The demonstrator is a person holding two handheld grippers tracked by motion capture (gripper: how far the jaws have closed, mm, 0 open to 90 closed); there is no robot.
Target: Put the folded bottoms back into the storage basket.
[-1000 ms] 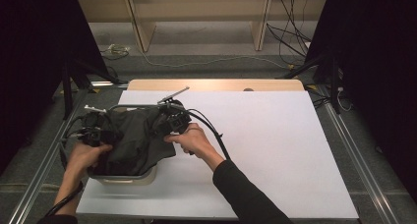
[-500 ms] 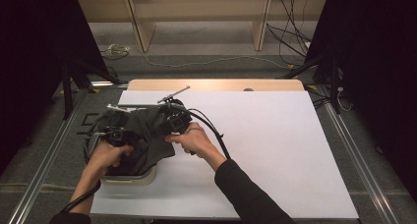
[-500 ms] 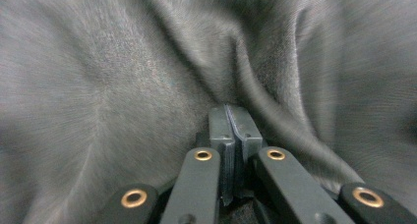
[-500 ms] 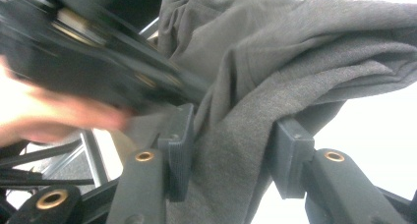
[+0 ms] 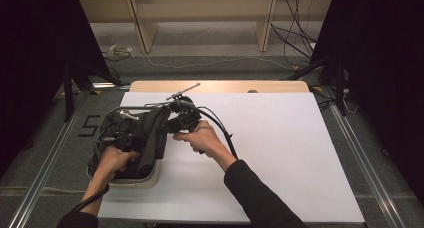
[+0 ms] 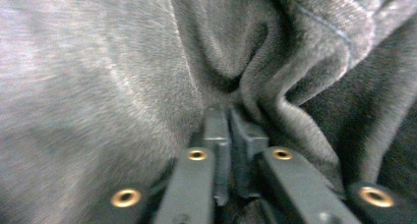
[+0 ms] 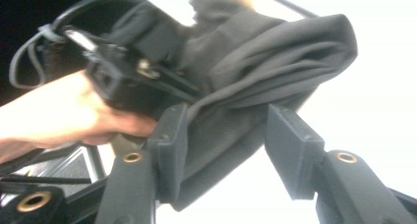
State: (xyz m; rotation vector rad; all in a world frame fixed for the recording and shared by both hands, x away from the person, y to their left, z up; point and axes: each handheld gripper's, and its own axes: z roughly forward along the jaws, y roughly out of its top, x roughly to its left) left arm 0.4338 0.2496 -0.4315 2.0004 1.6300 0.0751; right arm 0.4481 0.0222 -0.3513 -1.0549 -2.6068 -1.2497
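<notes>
Two grippers are engaged in stuffing a dark garment (image 5: 137,133) into a tub (image 5: 150,179) at lower left: the left gripper (image 6: 228,128) is pinched shut into folds, the right gripper (image 7: 226,150) is set loosely about a hanging fold, its pads apparently not pressing, so pressing down is judged next.

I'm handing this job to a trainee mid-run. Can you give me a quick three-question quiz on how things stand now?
1. True or false: the left claw is shut on the dark cloth.
2. The cloth hangs over: A) a wooden shelf, B) the tub at the table's left edge, C) the floor.
3. How do the right claw's jaws stand around the cloth?

Key: 1 true. 2 B. 3 Apart; the cloth touches one jaw and hangs clear of the other.
</notes>
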